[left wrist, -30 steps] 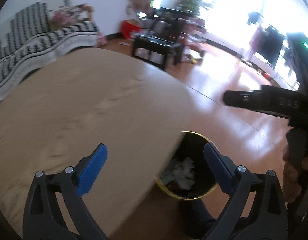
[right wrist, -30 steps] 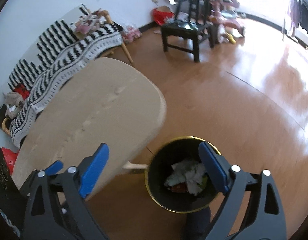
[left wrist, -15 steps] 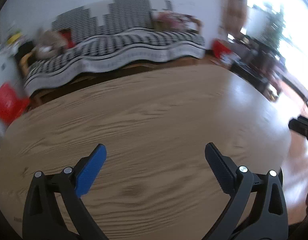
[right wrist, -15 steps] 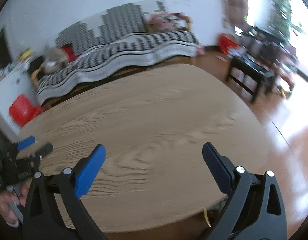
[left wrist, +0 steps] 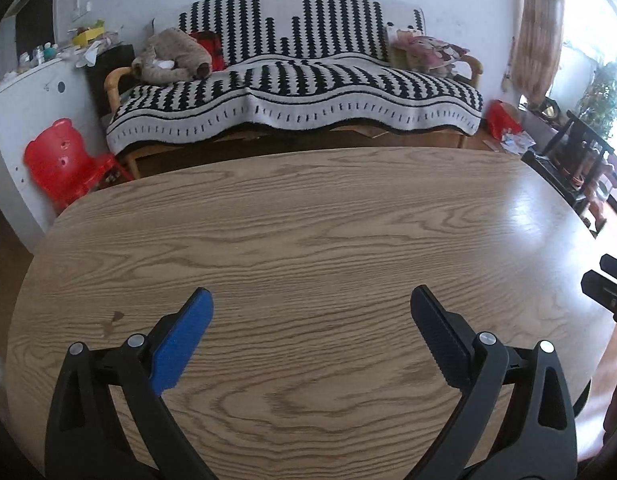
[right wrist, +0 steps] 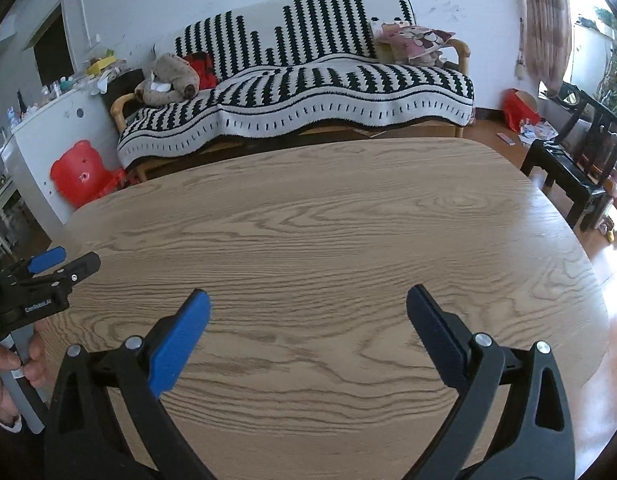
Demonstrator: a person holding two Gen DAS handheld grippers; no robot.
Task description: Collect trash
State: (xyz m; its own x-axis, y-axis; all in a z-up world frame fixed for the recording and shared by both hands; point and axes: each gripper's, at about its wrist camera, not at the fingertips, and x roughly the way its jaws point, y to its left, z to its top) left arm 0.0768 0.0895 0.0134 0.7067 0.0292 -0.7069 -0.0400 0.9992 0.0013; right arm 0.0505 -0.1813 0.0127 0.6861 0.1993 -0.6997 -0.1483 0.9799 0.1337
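Left wrist view shows the left tongs (left wrist: 311, 312) hanging over a wooden tabletop (left wrist: 308, 232) with the jaws spread wide and nothing between them. From the right wrist view, the right tongs (right wrist: 308, 312) are also wide apart and empty, held above the same tabletop (right wrist: 328, 220).

No trash shows anywhere on the wood in either view; only grain and a small dark mark near the left edge are visible. Judging from that, the tabletop part of the collecting looks finished, or close to it. No bin appears in either picture, so where the collected trash has gone cannot be told from here.

What may be left lies off the tabletop: some scattered paper-like bits (right wrist: 536, 130) sit on the floor beside a red bag (right wrist: 518, 106) near the dark chair (right wrist: 580, 160) at the right. They are too small to say whether they count as trash.

The near edge of the tabletop is hidden under both pairs of tongs, and the floor directly below is out of sight. In the right wrist view a hand (right wrist: 12, 372) grips the handle of the other tool at the far left, partly cut off by the frame.
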